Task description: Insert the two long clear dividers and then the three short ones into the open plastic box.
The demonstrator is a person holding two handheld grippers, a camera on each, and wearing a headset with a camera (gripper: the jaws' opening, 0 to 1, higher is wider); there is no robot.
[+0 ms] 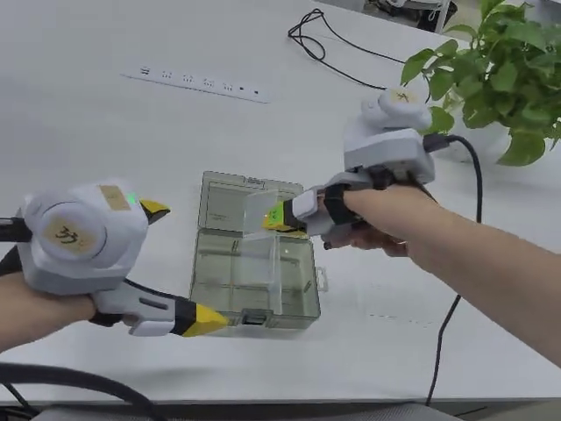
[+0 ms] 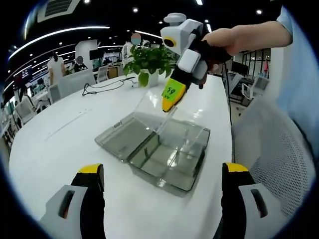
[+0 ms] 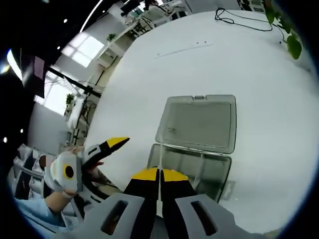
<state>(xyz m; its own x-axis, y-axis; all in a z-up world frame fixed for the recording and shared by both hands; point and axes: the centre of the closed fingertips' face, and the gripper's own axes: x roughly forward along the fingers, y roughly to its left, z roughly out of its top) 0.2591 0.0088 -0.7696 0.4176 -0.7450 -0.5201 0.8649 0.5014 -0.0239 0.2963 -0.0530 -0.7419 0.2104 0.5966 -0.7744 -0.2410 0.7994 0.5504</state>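
**While a clear divider (image 1: 263, 219) hangs over the open box (image 1: 298, 311), a tilt could jam it**

Because the right gripper (image 1: 279, 217) pinches the divider by one edge only, the thin sheet could swing or slip as it goes down. In the right gripper view the jaws are closed tight on that edge, at the bottom centre. The sheet hangs from them toward the box, which sits at the centre of the head view. If the sheet comes down skewed, it would likely miss its slots and wedge against a wall. The sheet is see-through, so its lower edge is hard to place against the slots.

The box looks light, and nothing grips it. The left gripper (image 1: 181, 265), at the lower left of the head view, has its jaws spread wide and empty. One yellow tip is close to the box's front corner, though contact cannot be judged. A push from the divider could slide the box across the table (image 1: 88, 132).

Faint lines cross the box floor. Whether they are ribs or dividers already seated cannot be told.

The lid (image 1: 223, 202) lies flat behind the box, clear of the path. A power strip (image 1: 197, 83) lies at the upper left, well apart. A black cable (image 1: 333, 44) loops at the top centre. A plant (image 1: 500, 79) fills the upper right. Nothing stands between the divider and the box.
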